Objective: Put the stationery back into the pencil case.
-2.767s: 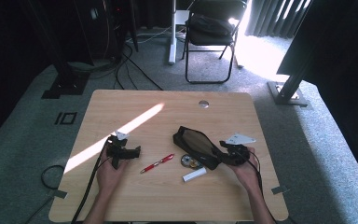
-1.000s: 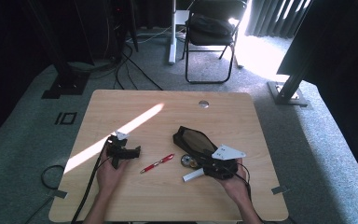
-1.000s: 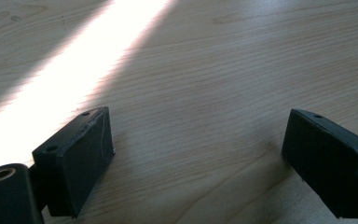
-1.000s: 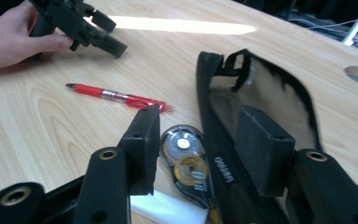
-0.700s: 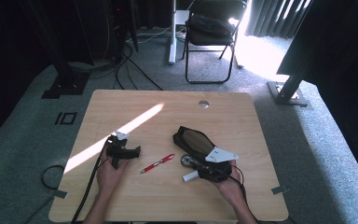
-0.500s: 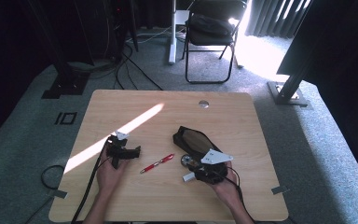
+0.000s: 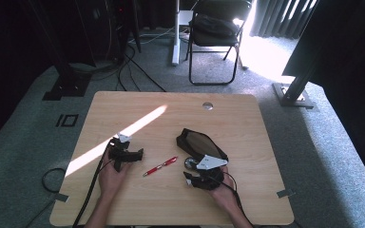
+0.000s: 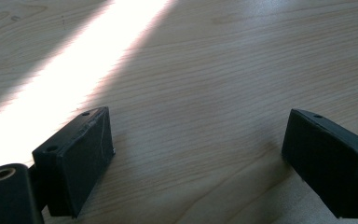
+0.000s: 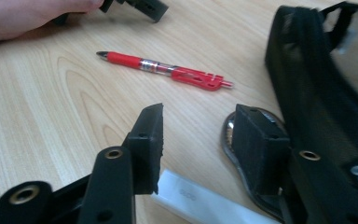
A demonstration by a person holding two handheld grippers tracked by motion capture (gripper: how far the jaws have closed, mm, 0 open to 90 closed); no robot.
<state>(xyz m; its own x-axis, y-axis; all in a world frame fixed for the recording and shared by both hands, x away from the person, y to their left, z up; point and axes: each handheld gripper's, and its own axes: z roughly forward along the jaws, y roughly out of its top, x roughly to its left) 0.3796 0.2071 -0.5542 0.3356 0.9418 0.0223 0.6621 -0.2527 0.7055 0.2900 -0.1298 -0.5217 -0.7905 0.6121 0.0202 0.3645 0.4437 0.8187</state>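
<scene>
Right tool [image 9: 198,135] (jaws apart) angled low over white stick [image 9: 200,198].

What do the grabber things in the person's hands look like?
Both are black. The left gripper has two flat, blocky black jaws with small screw holes, and a black cable trails from it off the table's edge. The right gripper has the same black jaws and carries a grey three-cornered plate on top. The forearms are bare.

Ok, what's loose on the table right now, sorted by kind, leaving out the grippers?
Red pen: 1
Black pouch: 1
White stick-shaped item: 1
Round metal-rimmed disc: 1
Total: 4
</scene>
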